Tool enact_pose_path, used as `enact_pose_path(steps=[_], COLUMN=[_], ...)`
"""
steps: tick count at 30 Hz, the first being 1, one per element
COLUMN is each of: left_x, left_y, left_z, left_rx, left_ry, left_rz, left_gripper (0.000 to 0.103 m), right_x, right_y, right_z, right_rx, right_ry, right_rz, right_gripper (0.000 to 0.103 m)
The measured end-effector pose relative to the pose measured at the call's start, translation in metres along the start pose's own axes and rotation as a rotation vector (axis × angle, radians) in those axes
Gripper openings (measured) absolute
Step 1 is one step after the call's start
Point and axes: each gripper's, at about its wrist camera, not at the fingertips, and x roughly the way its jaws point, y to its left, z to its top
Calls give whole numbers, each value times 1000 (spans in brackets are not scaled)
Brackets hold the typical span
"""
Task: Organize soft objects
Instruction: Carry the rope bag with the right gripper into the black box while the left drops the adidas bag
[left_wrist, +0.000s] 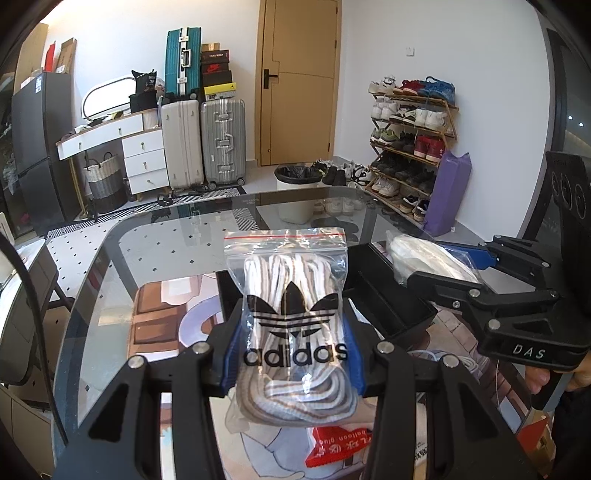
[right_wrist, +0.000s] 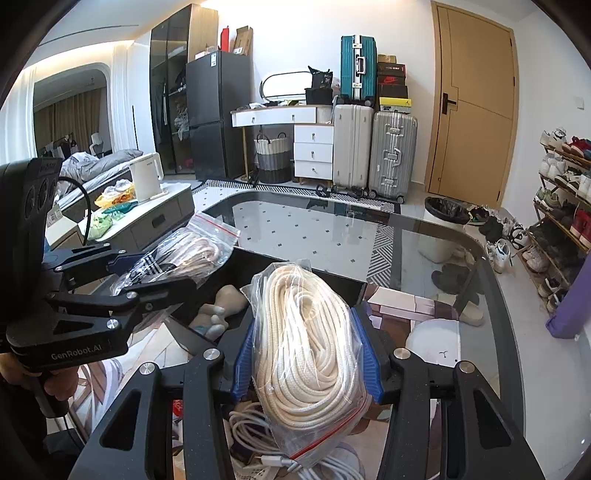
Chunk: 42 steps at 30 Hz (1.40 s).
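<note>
Two grippers we hold over the glass table | left gripper clamps the Adidas lace bag, centre frame | right gripper clamps the cream cord bag, centre, above the black tray

The left gripper clamps a laces bag. Right of it, the right gripper grips a white bag above a black tray.

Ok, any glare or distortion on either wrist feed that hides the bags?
Left wrist: fisheye bends the room edges, glare streaks the bag of striped laces, logo still readable. Right wrist: same bending, light sheen on the bag of cream rope, glass table mirrors the room; both bags sharp.
</note>
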Motion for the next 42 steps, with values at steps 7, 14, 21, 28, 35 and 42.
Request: enact_pose_path(steps=[7,14,21,28,35,42], left_x=[20,35,45,54,55,34], left_y=[-4,-2,2,3,5,7], left_z=[6,9,7,11,10,9], left_rx=[7,11,10,4,17,24], left_ry=[33,61,86,102,110,55], left_rz=[-5,-2,-10,-11,4,-4], left_gripper=[45,45,45,45,52,84], right_x=[22,40,56,69,70,47], right_y=[3,2,4,5,11,10], right_z=[6,10,10,11,11,2], right_rx=[-28,-35,-46,-59,-110,-123], right_ry=[31,59,83,102,93,50], right_rz=[-11,-3,8,2,4,-24], right_gripper=[48,48,48,48,56,85])
